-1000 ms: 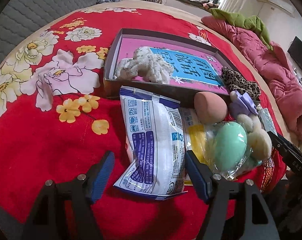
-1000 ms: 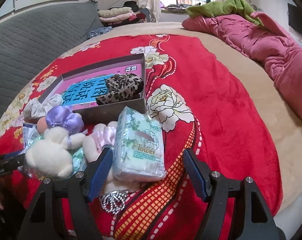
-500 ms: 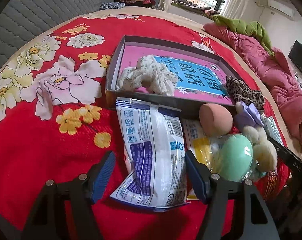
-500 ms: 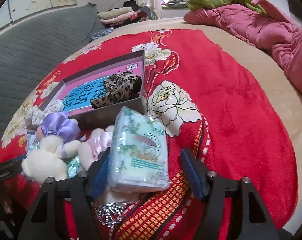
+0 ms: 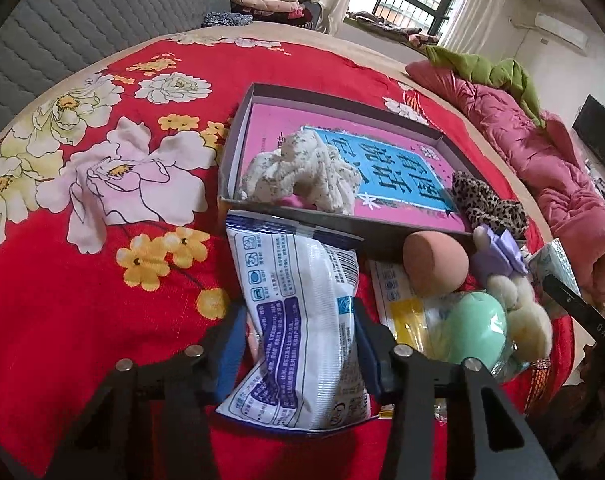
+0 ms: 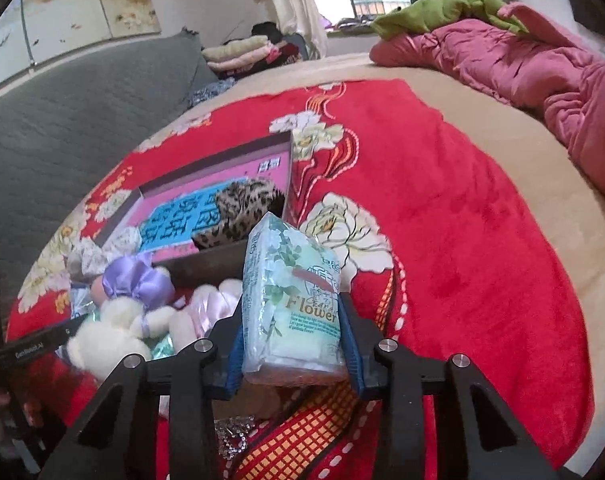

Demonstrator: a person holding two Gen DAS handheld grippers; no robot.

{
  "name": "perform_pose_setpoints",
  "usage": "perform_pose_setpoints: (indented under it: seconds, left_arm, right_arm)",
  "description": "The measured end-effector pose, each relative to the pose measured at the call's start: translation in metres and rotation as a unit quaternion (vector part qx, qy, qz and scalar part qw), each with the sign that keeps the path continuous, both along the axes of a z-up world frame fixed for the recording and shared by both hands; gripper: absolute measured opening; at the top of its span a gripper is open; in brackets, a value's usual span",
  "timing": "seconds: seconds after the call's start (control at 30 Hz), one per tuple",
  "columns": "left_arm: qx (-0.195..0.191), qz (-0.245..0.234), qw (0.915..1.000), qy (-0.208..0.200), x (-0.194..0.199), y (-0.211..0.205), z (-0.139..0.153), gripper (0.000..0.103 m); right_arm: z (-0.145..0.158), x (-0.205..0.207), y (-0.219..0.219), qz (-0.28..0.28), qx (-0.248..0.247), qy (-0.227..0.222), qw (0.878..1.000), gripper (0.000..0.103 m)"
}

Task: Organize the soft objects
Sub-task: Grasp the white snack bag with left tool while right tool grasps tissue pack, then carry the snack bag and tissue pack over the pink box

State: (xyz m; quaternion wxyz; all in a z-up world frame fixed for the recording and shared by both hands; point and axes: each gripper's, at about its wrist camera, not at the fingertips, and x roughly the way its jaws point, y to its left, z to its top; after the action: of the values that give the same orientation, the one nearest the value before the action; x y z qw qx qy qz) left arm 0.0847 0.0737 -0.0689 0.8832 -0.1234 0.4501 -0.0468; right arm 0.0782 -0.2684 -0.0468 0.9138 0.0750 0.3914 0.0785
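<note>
The left gripper [image 5: 300, 344] has just been closing, and its blue pads now press both sides of a white and blue plastic pouch [image 5: 298, 320] that lies on the red floral blanket [image 5: 62, 280] of the bed. The pouch's far end reaches the near wall of a shallow cardboard box [image 5: 342, 226] with a pink and blue printed bottom. Inside the box lies a cream speckled cloth bundle [image 5: 302, 172] near the left corner and a leopard-print cloth [image 5: 486, 200] at the right end.

Just right of the pouch sits a cluster of soft things: a peach egg-shaped sponge [image 5: 436, 258], a mint-green egg-shaped sponge [image 5: 478, 328] in a clear wrapper, and a cream plush toy [image 5: 522, 316] with a lilac bow [image 5: 498, 254].

The right gripper [image 6: 292, 344] has also just been closing; its pads clamp a pale green pack of tissues [image 6: 290, 300] printed with "Flower", the far end of the pack tilted up towards the box. To its left lie the plush toy and a pink satin item [image 6: 214, 304], and a silvery sequinned piece [image 6: 232, 436] lies below the pack. A crumpled pink quilt [image 6: 542, 64] and a green cloth [image 6: 450, 8] lie at the far side of the bed.
</note>
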Motion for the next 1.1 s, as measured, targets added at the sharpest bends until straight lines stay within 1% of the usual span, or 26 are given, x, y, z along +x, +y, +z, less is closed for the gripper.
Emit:
perform_pose_setpoints:
  seconds: [0.3,0.47,0.57,0.93,1.1]
  left_arm:
    - [-0.018,-0.009,0.9996,-0.017,-0.009,0.001,0.013,0.044]
    - [-0.019,-0.007,0.9993,-0.031,-0.016,0.003,0.023,0.043]
    - [-0.011,-0.009,0.9990,-0.041,-0.019,0.003,0.028,0.043]
    - [-0.009,-0.006,0.9972,-0.074,-0.027,0.000,0.053,0.043]
    - [-0.006,-0.007,0.9963,-0.085,-0.028,-0.004,0.059,0.043]
  right_arm:
    - [0.015,-0.008,0.018,0.023,-0.034,-0.032,0.999,0.041]
    - [0.021,-0.013,0.027,0.038,-0.043,-0.043,0.997,0.041]
    - [0.023,-0.015,0.031,0.044,-0.048,-0.047,0.997,0.041]
    - [0.034,-0.020,0.035,0.053,-0.044,-0.066,0.995,0.041]
    - [0.039,-0.020,0.040,0.059,-0.038,-0.074,0.995,0.041]
